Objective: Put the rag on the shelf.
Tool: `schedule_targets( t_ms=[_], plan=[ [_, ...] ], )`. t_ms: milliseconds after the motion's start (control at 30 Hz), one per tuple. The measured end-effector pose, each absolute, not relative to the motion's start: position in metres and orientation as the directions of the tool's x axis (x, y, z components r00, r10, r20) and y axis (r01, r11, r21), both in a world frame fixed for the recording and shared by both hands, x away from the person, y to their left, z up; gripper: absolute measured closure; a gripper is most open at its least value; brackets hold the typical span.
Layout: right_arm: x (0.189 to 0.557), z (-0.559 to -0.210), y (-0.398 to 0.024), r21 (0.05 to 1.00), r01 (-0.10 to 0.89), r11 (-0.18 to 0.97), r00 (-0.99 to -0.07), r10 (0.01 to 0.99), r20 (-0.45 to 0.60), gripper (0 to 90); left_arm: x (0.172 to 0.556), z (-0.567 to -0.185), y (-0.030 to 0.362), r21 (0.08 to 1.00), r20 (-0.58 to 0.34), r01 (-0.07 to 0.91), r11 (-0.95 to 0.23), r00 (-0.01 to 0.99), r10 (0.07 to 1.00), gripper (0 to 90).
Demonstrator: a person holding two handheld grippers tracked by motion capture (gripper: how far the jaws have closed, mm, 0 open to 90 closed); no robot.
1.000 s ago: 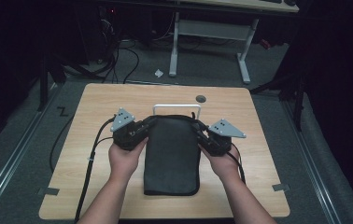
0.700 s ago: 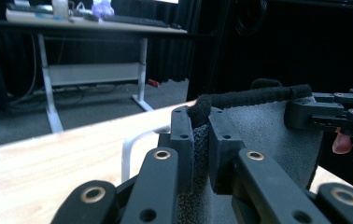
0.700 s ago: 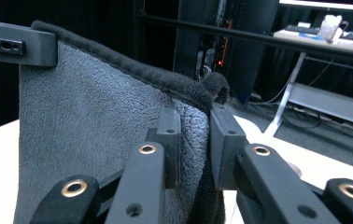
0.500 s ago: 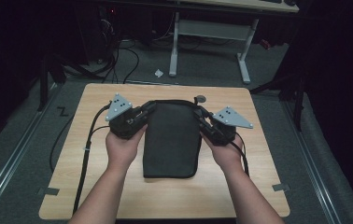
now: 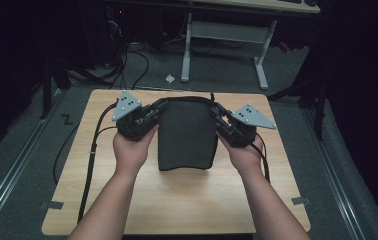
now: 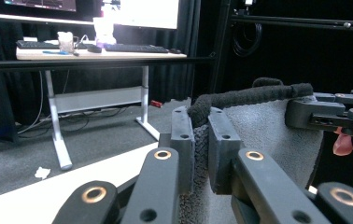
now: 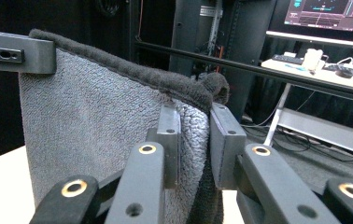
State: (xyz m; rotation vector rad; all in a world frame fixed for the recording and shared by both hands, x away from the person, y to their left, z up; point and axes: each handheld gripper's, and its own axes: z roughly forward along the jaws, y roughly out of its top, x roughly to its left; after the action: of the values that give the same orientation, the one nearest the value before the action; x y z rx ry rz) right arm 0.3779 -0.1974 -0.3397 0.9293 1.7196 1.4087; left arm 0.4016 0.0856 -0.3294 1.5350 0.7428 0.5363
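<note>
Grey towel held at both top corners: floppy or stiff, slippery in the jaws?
Likely floppy: the towel hangs limp between the left gripper and right gripper, its top edge sagging. Probably light. Its nubby pile bunches between the pads, so slipping seems unlikely.

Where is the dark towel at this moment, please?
In the high view the towel hangs above the middle of the wooden table, its upper corners clamped by the left tool and the right tool.
</note>
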Motion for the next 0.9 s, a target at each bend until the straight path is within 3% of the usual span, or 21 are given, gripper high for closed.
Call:
schedule_targets(
  t_ms=[300, 900],
  plan=[
    [0.391, -0.324, -0.203, 0.989, 0.072, 0.131, -0.477, 0.875, -0.081, 77.0, 0.415, -0.311, 0.081, 0.992, -0.077, 0.126, -0.014, 0.687, 0.723, 82.8],
    [0.456, -0.318, -0.208, 0.986, 0.095, 0.139, -0.478, 0.875, -0.077, 76.9, 0.489, -0.305, 0.07, 0.988, -0.054, 0.144, -0.053, 0.646, 0.762, 82.6]
  ],
)
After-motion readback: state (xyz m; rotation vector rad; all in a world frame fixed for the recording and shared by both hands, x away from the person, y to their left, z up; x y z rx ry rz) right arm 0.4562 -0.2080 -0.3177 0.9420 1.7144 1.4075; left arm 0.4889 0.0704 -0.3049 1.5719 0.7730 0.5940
